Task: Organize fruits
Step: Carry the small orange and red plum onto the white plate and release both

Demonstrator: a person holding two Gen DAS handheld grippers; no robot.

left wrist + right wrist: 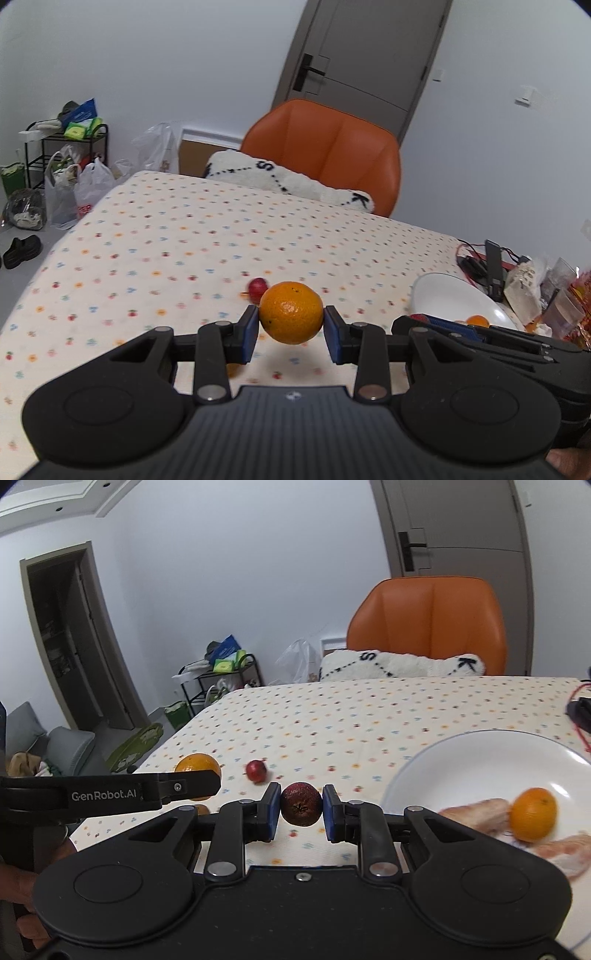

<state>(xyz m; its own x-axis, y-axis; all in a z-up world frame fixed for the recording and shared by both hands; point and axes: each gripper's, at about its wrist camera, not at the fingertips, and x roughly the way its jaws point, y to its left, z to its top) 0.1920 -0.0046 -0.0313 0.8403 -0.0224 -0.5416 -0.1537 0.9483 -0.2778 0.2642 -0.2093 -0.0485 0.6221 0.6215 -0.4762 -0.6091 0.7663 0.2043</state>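
Between the left gripper's (291, 320) blue pads sits an orange (291, 312), clamped on both sides above the table (184, 240), with a small red fruit (257, 289) lying just behind it. A cream cloth dotted with small coloured prints covers the table; an orange chair (332, 155) and a grey door (365, 55) stand beyond. "GenRobot.AI" reads along the left gripper's arm in the right view. The right gripper (301, 808) grips a dark red fruit (301, 804) beside a white plate (480, 760) that holds another orange (533, 814).
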